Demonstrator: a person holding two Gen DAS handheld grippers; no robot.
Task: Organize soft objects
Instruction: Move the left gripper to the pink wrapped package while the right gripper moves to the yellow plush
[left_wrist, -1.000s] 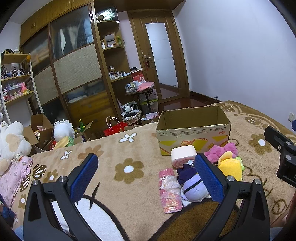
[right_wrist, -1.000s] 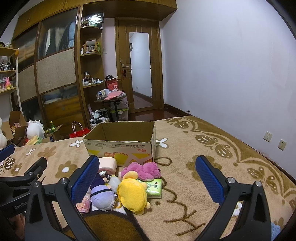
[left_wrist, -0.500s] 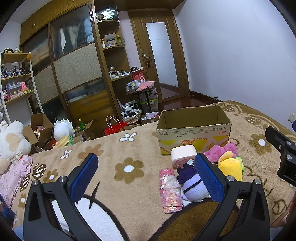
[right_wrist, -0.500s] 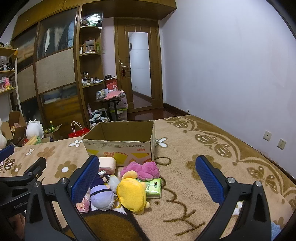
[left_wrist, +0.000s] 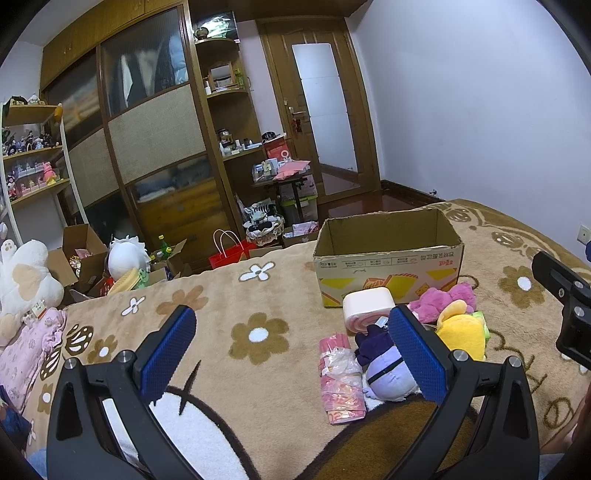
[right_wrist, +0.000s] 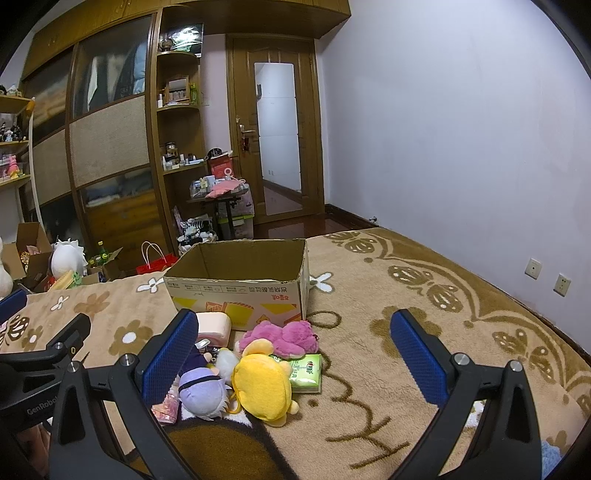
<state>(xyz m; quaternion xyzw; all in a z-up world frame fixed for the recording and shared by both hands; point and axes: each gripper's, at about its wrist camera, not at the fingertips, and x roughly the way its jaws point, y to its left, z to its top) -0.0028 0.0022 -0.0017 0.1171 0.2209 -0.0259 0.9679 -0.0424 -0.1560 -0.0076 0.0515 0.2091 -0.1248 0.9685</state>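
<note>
Soft toys lie in a cluster on the flower-patterned blanket (left_wrist: 258, 295), just in front of the open cardboard box (left_wrist: 388, 254). The pink wrapped bundle (left_wrist: 340, 373) lies with its long axis running toward the box and away from the camera. The purple plush (right_wrist: 201, 391) lies beside it, its dark-haired end toward the box. The yellow plush (right_wrist: 264, 384) sits right of the purple one, and the magenta plush (right_wrist: 284, 334) lies crosswise nearer the box. The pink-and-white roll cushion (left_wrist: 367, 304) rests against the box front.

Only the right wrist view shows the green tissue pack (right_wrist: 308, 371) clearly, tucked against the yellow plush. The left wrist view alone shows the bundle's full length.

The left tool (left_wrist: 291, 354) and the right tool (right_wrist: 293, 354) both hover above the blanket with jaws spread wide, gripping nothing.
</note>
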